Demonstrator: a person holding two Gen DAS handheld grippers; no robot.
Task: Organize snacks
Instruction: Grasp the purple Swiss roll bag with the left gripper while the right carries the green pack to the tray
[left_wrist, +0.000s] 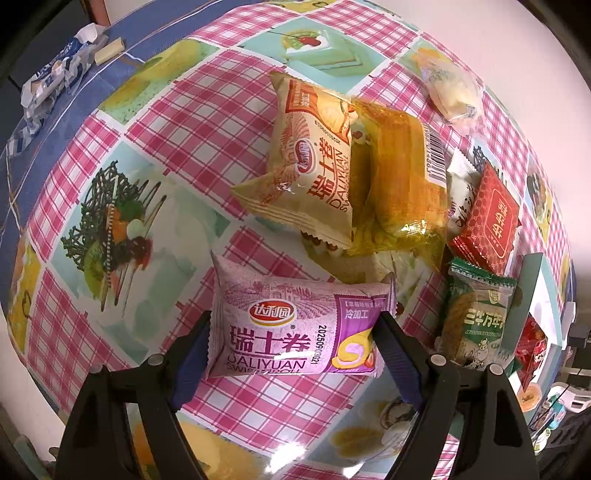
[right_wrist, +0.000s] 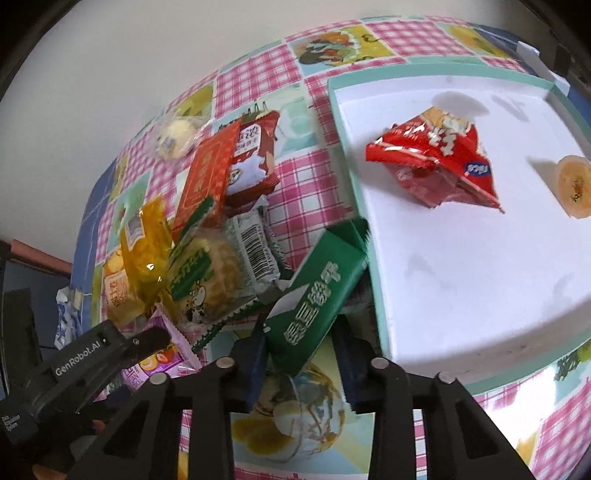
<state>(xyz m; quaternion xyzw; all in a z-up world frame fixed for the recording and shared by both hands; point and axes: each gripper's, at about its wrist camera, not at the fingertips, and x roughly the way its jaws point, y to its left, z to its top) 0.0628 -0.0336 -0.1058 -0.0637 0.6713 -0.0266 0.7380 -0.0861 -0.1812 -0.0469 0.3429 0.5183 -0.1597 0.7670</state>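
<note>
My left gripper (left_wrist: 293, 334) is shut on a purple Swiss roll pack (left_wrist: 291, 326), held just above the tablecloth. My right gripper (right_wrist: 301, 341) is shut on a green snack bar (right_wrist: 317, 291), tilted up toward the tray's near-left corner. The white tray with a mint rim (right_wrist: 373, 254) holds a red crinkled snack bag (right_wrist: 436, 162) and a yellow jelly cup (right_wrist: 572, 184). A pile of snacks lies left of the tray: a yellow Swiss roll pack (left_wrist: 314, 162), an amber wrapped cake (left_wrist: 402, 177), a red flat pack (left_wrist: 487, 218) and a green cookie pack (left_wrist: 476, 321).
A clear-wrapped pastry (left_wrist: 450, 88) lies far on the checked tablecloth (left_wrist: 177, 122). A torn blue-white wrapper (left_wrist: 55, 77) lies on the blue cloth at far left. The left gripper's body (right_wrist: 92, 358) shows in the right wrist view, close to the pile.
</note>
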